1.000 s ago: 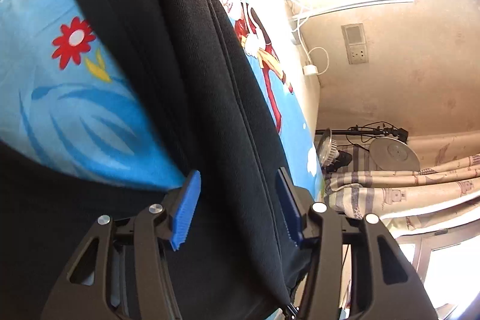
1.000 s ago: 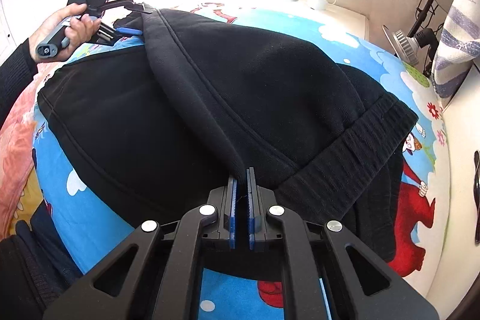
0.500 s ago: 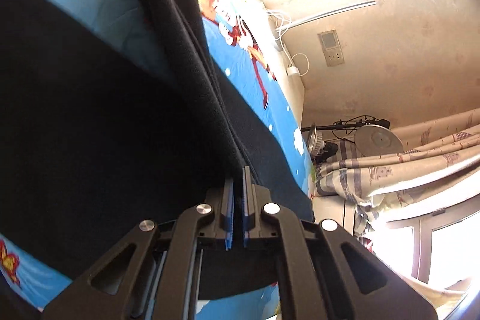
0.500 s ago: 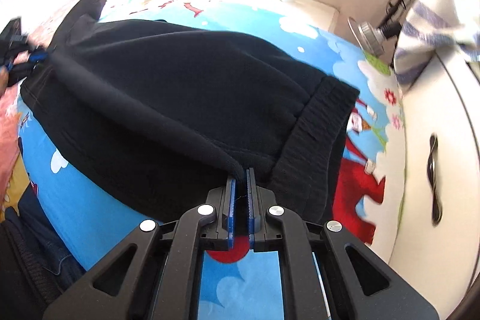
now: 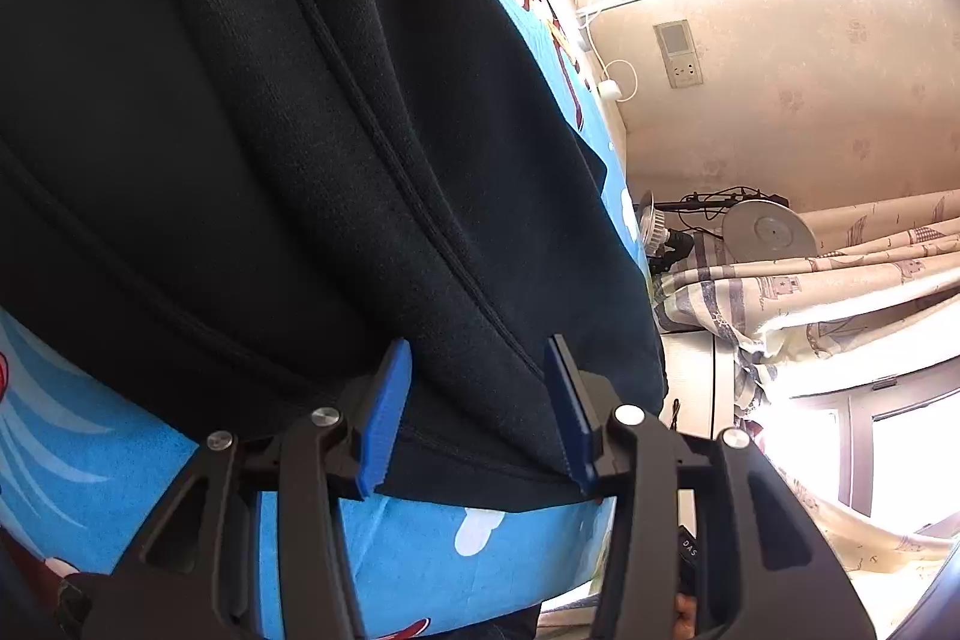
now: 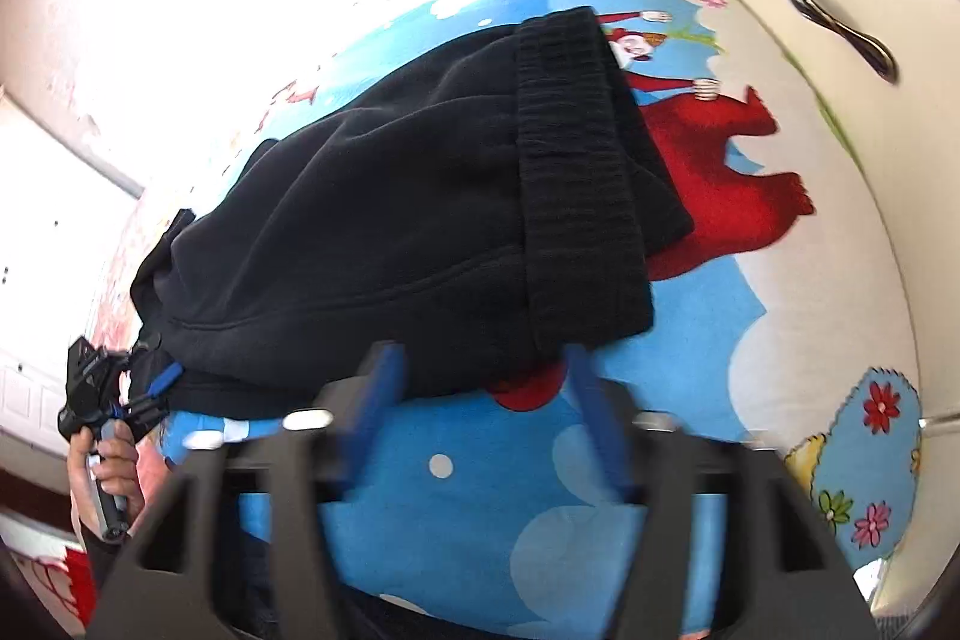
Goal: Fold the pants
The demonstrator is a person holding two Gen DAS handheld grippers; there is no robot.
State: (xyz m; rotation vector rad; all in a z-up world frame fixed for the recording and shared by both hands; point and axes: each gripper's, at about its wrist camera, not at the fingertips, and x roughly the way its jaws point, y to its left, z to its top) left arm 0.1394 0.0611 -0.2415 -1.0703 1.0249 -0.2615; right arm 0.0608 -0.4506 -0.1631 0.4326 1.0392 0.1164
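Both tools' jaws just opened; blurred right tool (image 6: pixel 480 370) hides pants (image 6: pixel 390 220) hem.

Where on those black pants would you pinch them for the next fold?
Probably the ribbed waistband end of the black pants: a thick, firm edge lying flat on the blue sheet. Come in low from the near side, where the right gripper already stands open, its jaws having just opened. The left gripper is also open, around the other end's edge.
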